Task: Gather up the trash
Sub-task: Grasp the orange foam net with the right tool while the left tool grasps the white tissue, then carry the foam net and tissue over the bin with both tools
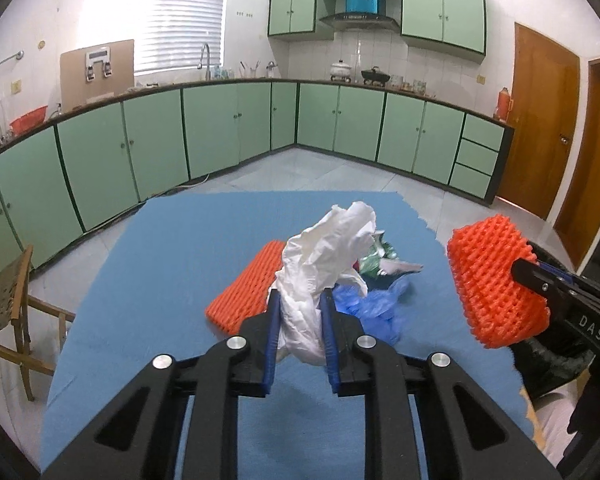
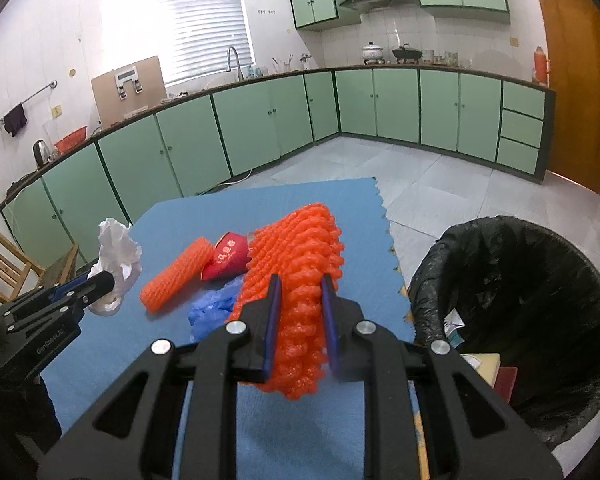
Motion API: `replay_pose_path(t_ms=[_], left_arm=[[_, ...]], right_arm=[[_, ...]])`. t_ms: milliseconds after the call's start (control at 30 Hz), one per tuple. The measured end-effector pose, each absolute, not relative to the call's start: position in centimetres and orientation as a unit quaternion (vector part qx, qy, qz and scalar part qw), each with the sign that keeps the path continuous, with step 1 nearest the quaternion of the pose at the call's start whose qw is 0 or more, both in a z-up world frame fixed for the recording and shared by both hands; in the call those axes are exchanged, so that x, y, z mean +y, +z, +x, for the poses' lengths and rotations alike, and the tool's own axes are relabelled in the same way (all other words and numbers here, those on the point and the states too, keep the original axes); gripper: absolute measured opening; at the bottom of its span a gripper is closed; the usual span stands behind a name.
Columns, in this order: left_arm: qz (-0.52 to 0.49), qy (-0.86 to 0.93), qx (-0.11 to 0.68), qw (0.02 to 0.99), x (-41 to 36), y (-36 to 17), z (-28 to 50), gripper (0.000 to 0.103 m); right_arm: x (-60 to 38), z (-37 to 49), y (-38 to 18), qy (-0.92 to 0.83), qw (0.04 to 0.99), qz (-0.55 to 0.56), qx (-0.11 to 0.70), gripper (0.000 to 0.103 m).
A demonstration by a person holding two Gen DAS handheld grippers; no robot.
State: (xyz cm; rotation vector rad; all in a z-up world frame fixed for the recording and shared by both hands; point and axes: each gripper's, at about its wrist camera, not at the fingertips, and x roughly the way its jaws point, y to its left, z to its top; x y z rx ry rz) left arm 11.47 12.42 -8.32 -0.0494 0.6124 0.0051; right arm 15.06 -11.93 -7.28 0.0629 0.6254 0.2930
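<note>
The right gripper (image 2: 298, 320) clamps an orange foam fruit net (image 2: 296, 280), its long axis pointing forward; the black-lined trash bin (image 2: 520, 320) lies just right, nearer this hand. The left gripper (image 1: 300, 336) pinches crumpled white plastic film (image 1: 324, 264) above the blue mat (image 1: 160, 272).

White crumpled bag (image 1: 320, 264) lifted; orange foam net (image 2: 296, 280) lifted beside black-lined bin (image 2: 540, 280)

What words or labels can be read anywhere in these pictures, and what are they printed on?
"DAS": white letters on the black body of the right gripper, cut off past that.
"GenRoboLAB", roughly; the last letters are blurred: on the side of the left gripper.
White characters on the red paper cup: too blurred to read.
</note>
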Motion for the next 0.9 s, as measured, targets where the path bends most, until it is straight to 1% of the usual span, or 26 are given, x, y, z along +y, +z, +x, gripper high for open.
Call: replay_pose_path(t_ms=[533, 900], left_arm=[[-0.027, -0.022, 0.273, 0.961, 10.5, -4.9, 10.3, 0.020], [-0.013, -0.060, 0.247, 0.967, 7.7, -2.3, 9.6, 0.020]], right_arm=[[-14.3, 12.5, -4.0, 0.136, 0.951, 0.036, 0.277, 0.018], [-18.0, 10.8, -1.7, 0.112, 0.960, 0.045, 0.251, 0.018]])
